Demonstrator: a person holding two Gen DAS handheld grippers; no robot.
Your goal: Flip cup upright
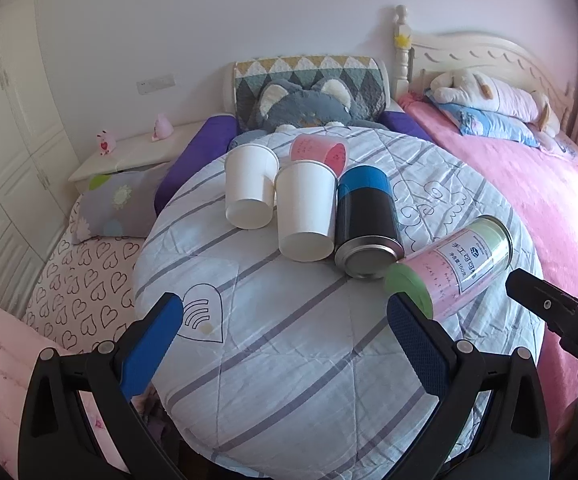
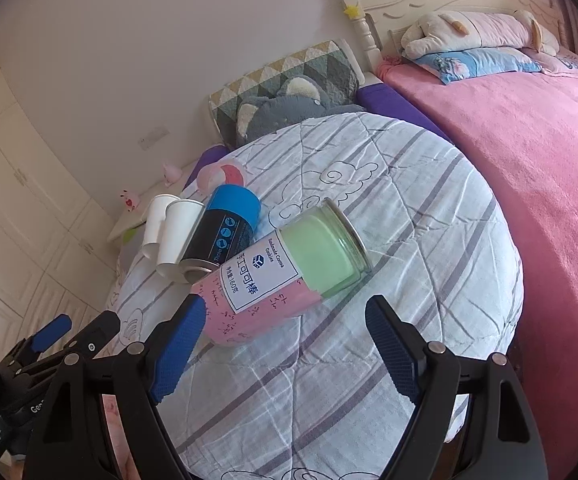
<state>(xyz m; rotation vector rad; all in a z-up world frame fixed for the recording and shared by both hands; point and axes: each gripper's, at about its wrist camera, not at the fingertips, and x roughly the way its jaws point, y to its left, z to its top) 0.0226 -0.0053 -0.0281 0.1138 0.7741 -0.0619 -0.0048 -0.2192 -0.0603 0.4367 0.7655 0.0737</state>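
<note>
Several containers lie on their sides on a striped quilt [image 1: 289,340]. Two white paper cups [image 1: 249,192] [image 1: 307,216] lie side by side, bottoms toward me. A pink plastic cup [image 1: 321,152] lies behind them. A black can with a blue end [image 1: 365,216] lies to their right. A pink-and-green labelled tube [image 2: 281,280] lies nearest, just ahead of my right gripper [image 2: 285,328], which is open and empty. My left gripper [image 1: 285,316] is open and empty, short of the cups. The tube also shows in the left wrist view [image 1: 453,268].
A grey plush toy [image 1: 305,108] and patterned cushion [image 1: 309,68] sit beyond the cups. A pink bed [image 2: 529,160] with a headboard lies to the right. A white bedside table [image 1: 137,152] and wardrobe stand at the left. The left gripper shows in the right wrist view [image 2: 77,332].
</note>
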